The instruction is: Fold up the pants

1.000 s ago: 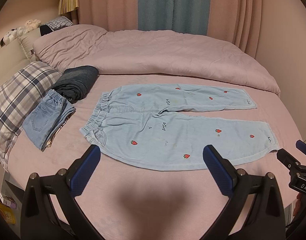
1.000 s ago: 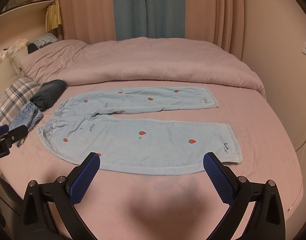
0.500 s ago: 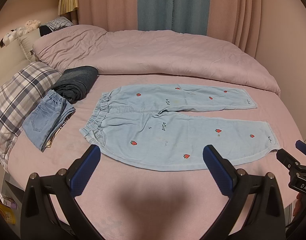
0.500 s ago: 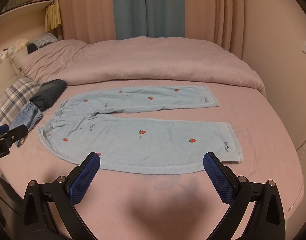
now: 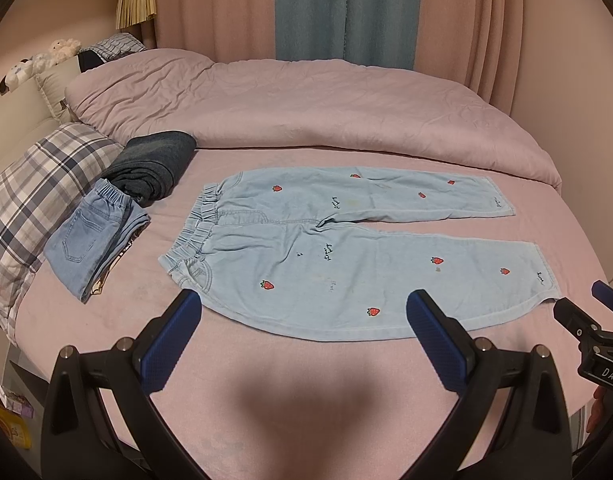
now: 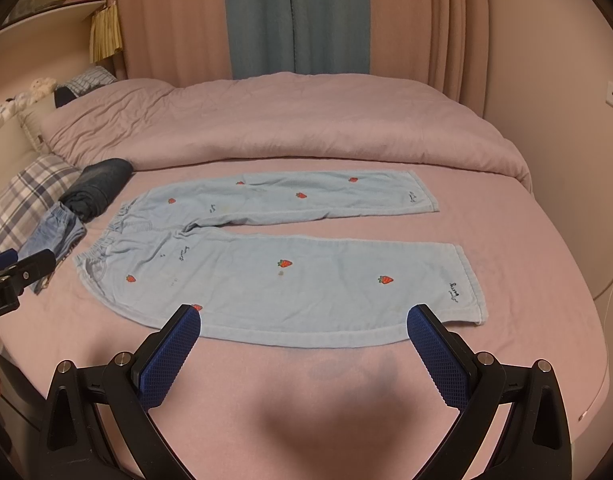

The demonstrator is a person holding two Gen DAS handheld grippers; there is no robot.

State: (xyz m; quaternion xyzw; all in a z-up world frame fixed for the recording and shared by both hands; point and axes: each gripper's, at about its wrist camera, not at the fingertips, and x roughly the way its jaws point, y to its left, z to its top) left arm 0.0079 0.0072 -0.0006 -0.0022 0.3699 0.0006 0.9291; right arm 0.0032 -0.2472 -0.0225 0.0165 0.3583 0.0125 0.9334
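Pants, pale blue with red strawberries, lie spread flat on the pink bed, waistband to the left, both legs running right and splayed apart in a narrow V. Set against the views from a second and half a second back, almost nothing has changed: the cloth has not shifted and no crease has appeared; both cameras have only crept slightly nearer, so the pants sit a touch lower and larger in each view. That reads as the run-up to the first fold, with no fold yet made. The left tongs hover above the near edge around the hip and thigh, jaws spread wide, holding nothing. The right tongs hover over the near leg towards its hem, equally wide and empty. Neither touches cloth. A sensible first fold would carry the near leg over the far one, which needs one grip at the near waistband corner and one at the near hem. Folded jeans and a dark roll sit left by the plaid pillow.
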